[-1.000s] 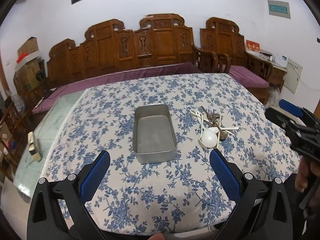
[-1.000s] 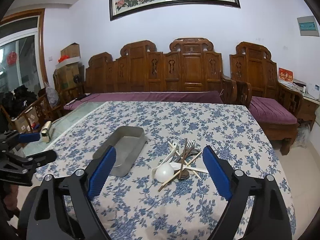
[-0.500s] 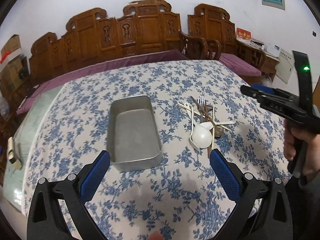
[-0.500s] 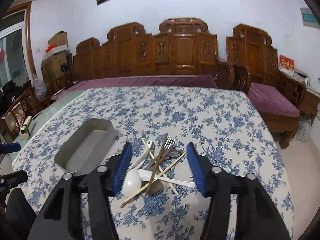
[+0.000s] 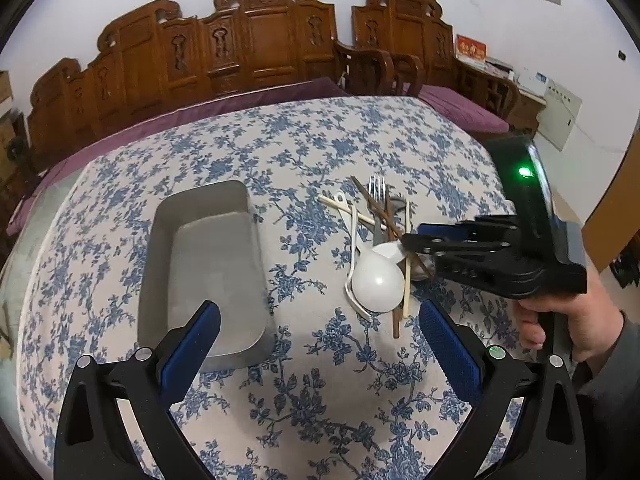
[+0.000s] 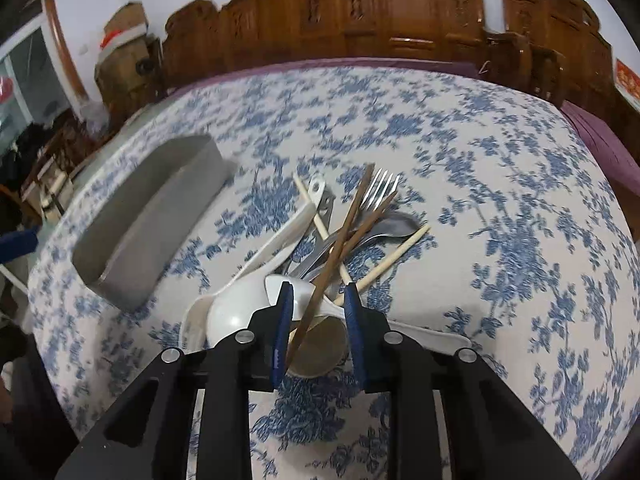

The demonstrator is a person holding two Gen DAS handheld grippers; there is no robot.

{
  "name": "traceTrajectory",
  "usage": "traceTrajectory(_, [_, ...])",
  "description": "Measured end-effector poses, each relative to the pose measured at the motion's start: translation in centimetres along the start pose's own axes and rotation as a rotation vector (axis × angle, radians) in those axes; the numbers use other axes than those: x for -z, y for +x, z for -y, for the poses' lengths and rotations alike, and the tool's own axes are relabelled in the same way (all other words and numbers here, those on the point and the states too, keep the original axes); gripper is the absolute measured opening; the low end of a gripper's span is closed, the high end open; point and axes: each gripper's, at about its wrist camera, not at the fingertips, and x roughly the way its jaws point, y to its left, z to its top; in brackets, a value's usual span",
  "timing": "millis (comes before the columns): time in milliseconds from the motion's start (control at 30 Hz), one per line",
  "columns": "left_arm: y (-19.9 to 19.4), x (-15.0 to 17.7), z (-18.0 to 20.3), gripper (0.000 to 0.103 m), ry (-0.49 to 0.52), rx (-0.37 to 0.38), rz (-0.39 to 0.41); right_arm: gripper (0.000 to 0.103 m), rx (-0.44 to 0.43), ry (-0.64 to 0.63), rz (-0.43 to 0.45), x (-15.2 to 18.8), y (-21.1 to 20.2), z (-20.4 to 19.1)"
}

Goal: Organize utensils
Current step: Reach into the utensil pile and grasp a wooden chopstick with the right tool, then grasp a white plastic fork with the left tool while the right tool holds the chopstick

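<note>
A pile of utensils lies on the flowered tablecloth (image 5: 320, 380): a white ladle (image 5: 378, 280), a metal fork (image 5: 376, 192), a metal spoon (image 6: 394, 226), pale chopsticks (image 6: 392, 258) and dark brown chopsticks (image 6: 340, 240). Left of the pile stands a grey metal tray (image 5: 208, 260), with nothing in it. My right gripper (image 6: 318, 292) is low over the near end of the pile and its jaws are closing. A dark chopstick and a white spoon handle lie between them, with a gap still on the right side. My left gripper (image 5: 318, 312) hangs open above the cloth, between tray and pile.
A carved wooden bench (image 5: 256, 40) with purple cushions runs behind the table. Cardboard boxes (image 6: 124, 24) are stacked at the far left. A hand (image 5: 568, 328) holds the right gripper (image 5: 412, 240) at the table's right side.
Both grippers have dropped toward the table. The right one has tipped down over the utensil pile and its jaws have narrowed from wide to a small gap around a dark chopstick.
</note>
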Motion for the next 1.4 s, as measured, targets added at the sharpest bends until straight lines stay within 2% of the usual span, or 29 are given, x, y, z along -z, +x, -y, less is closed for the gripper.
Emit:
traceTrajectory(167, [0.9,0.2,0.1,0.091,-0.005,-0.001,-0.029,0.023,0.024,0.001,-0.040,0.0,0.4,0.1])
traceTrajectory(267, [1.5,0.3,0.2,0.089,-0.005,0.001,-0.046,0.018,0.008,0.019,-0.058,0.2,0.2,0.5])
traceTrajectory(333, [2.0,0.3,0.4,0.087,0.001,-0.001,-0.057,0.009,0.009,0.030,-0.066,0.2,0.2,1.0])
traceTrajectory(400, [2.6,0.2,0.6,0.084,0.007,-0.003,-0.067,0.006,-0.001,0.050,-0.074,0.2,0.2,1.5])
traceTrajectory(633, [5.0,-0.6,1.4,0.075,0.041,-0.020,-0.107,0.006,-0.023,0.072,-0.061,-0.1,-0.5,2.2])
traceTrajectory(700, [5.7,-0.8,1.6,0.066,0.054,-0.025,-0.121,0.006,-0.036,0.082,-0.041,-0.4,-1.2,2.5])
traceTrajectory(1100, [11.7,-3.2,2.1,0.028,0.075,-0.033,-0.240,0.006,-0.066,0.105,0.019,-1.0,-3.1,3.5])
traceTrajectory(1267, [13.5,-3.5,2.1,0.026,0.081,-0.051,-0.283,0.006,-0.075,0.106,0.025,-1.1,-3.2,3.6])
traceTrajectory(1400, [14.5,-3.6,1.7,0.026,0.048,-0.034,-0.308,0.006,-0.075,0.103,0.026,-1.1,-3.2,3.5])
